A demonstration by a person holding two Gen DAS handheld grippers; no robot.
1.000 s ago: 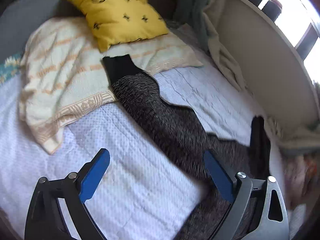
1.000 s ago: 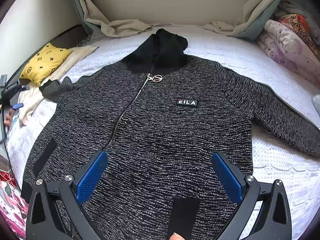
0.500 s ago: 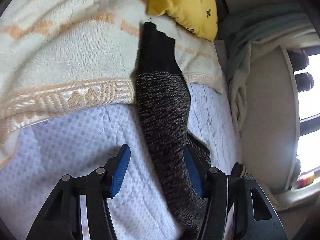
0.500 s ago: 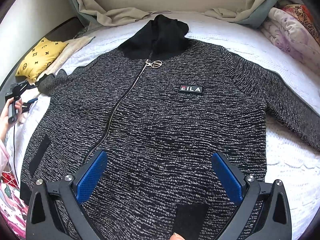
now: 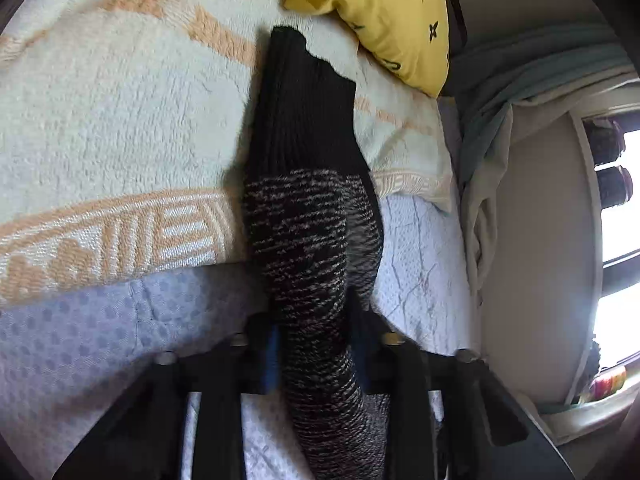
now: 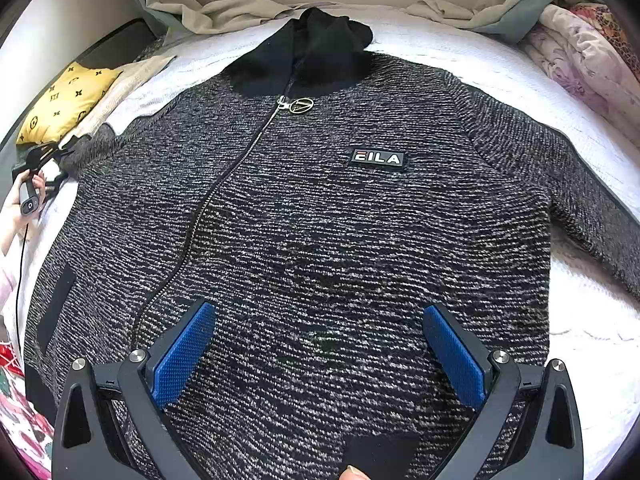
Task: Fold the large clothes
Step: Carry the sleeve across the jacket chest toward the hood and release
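I see the grey-and-black knit jacket [image 6: 320,240] spread flat, front up, on the white bed [image 6: 520,92], collar at 12 o'clock. My left hand-held gripper [image 5: 316,356] is closing its jaws on the jacket's sleeve [image 5: 308,216], cloth between the pads, the black cuff lying on a cream towel [image 5: 100,128] below a yellow cushion [image 5: 384,12]. My right hand-held gripper [image 6: 320,352] hangs wide open over the hem at 6 o'clock, holding nothing

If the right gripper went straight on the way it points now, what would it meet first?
Most likely the knit front of the jacket, spread flat on the bed directly ahead of the open right gripper, below the logo patch. How far off it lies is unclear.
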